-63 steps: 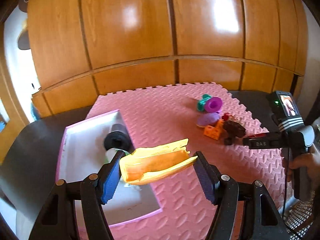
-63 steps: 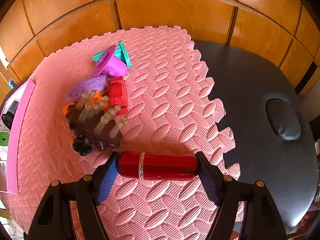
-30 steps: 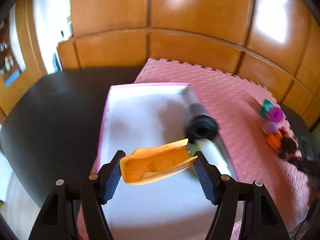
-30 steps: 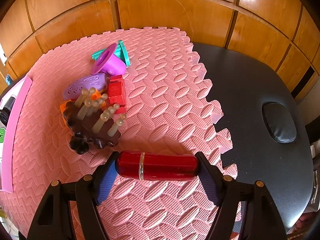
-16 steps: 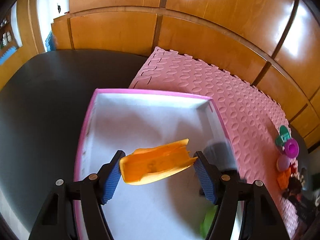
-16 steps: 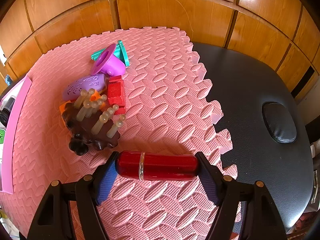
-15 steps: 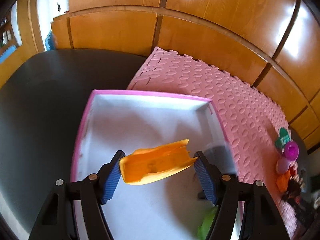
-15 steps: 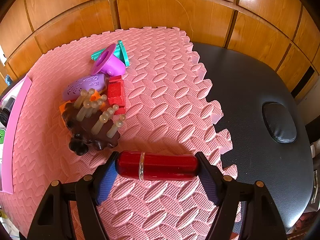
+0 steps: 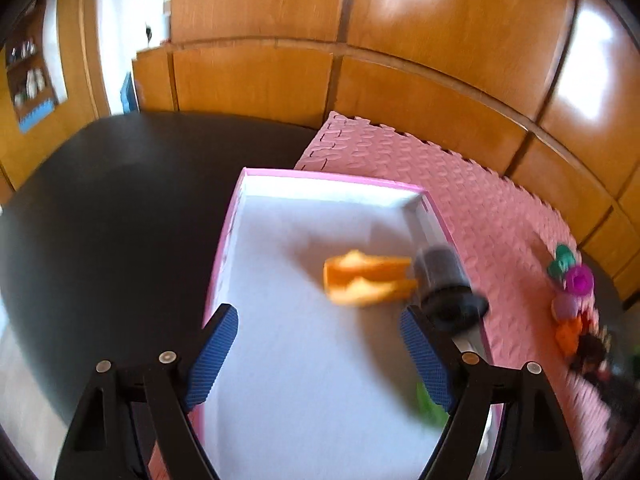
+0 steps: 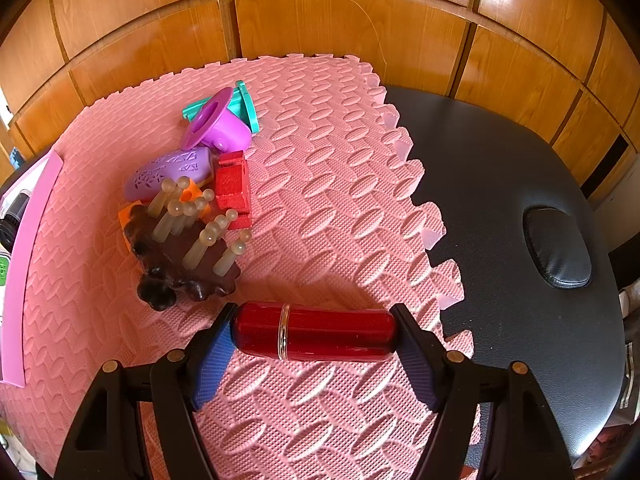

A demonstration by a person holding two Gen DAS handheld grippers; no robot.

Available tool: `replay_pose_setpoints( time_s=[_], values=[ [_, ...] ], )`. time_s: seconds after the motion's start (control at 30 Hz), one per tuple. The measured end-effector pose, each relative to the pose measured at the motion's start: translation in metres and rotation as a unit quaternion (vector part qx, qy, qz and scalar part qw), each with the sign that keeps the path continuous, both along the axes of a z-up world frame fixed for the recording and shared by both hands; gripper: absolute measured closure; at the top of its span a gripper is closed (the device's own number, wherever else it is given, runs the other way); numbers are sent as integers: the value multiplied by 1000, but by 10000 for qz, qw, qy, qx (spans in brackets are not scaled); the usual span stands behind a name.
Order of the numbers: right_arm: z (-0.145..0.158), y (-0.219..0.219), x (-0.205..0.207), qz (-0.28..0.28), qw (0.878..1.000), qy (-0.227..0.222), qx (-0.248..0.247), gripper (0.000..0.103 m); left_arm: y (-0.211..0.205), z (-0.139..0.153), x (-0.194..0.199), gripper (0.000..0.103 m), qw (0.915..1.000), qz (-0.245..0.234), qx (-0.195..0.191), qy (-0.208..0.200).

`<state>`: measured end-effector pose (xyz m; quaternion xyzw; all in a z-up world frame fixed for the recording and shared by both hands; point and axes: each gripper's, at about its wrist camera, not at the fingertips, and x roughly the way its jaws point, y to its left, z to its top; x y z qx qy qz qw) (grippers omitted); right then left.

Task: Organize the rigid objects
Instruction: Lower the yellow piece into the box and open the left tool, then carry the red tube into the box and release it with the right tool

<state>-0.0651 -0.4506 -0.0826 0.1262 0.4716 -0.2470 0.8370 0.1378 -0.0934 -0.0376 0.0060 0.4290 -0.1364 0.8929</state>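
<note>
In the left wrist view my left gripper (image 9: 320,352) is open and empty above the pink-rimmed white box (image 9: 336,180). The orange scoop-shaped piece (image 9: 366,278) lies blurred inside the box, beside a black-capped bottle (image 9: 444,284). In the right wrist view my right gripper (image 10: 314,344) is shut on a red cylinder (image 10: 316,336) held crosswise just above the pink foam mat (image 10: 320,200). A pile of toys lies ahead on the left: a brown spiked massager (image 10: 184,252), a red block (image 10: 234,188), a purple oval (image 10: 168,172), a purple cup (image 10: 218,128).
A green item (image 9: 430,404) sits in the box near the right finger. The toy pile (image 9: 572,304) shows far right in the left view. The black padded table (image 10: 520,200) lies right of the mat, wooden panels (image 10: 320,20) behind. The box's pink edge (image 10: 24,260) is at far left.
My left gripper has opened and let go of the orange piece, which now lies in the box. My right gripper has stayed put with the red cylinder.
</note>
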Motion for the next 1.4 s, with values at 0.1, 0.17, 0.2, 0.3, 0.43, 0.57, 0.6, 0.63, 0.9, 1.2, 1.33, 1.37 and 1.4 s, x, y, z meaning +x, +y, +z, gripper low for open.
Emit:
replay_pose_setpoints(
  time_s=[0.1,0.17,0.2,0.3,0.43,0.57,0.6,0.63,0.9,1.2,1.33,1.37,1.4],
  values=[
    [0,2,-1,10,10000,10,-38,27,2,2,-24,19,9997,-111,139,-143],
    [0,3,-1,34,10000,14,-51,27,2,4,-39,19,9994,-169,206,-221],
    [1,3,-2,48,10000,17,-59,27,1,4,-46,19,9993,-203,224,-239],
    [2,5,-2,111,9999,10,-68,27,1,6,-63,19,9988,-254,270,-323],
    [6,10,-5,182,9998,-71,-60,27,0,8,-76,19,9984,-296,304,-374],
    [12,17,-7,352,9991,-220,-7,27,1,10,-86,19,9978,-325,368,-455],
    [14,19,-8,419,9987,-276,21,27,1,10,-88,19,9977,-319,372,-475],
    [15,22,-7,466,9984,-309,37,27,2,12,-90,19,9976,-315,374,-495],
    [29,50,-5,1030,9922,-678,182,27,17,19,-95,19,9977,-184,272,-588],
    [57,129,31,1876,9734,-1222,495,27,54,23,-91,19,9978,161,150,-628],
    [73,183,65,2562,9547,-1391,590,27,75,23,-85,20,9974,422,105,-579],
    [78,200,76,2775,9481,-1430,602,27,80,23,-82,20,9973,477,93,-554],
    [82,211,84,2920,9435,-1452,590,27,85,23,-80,20,9969,548,78,-552]
  ],
)
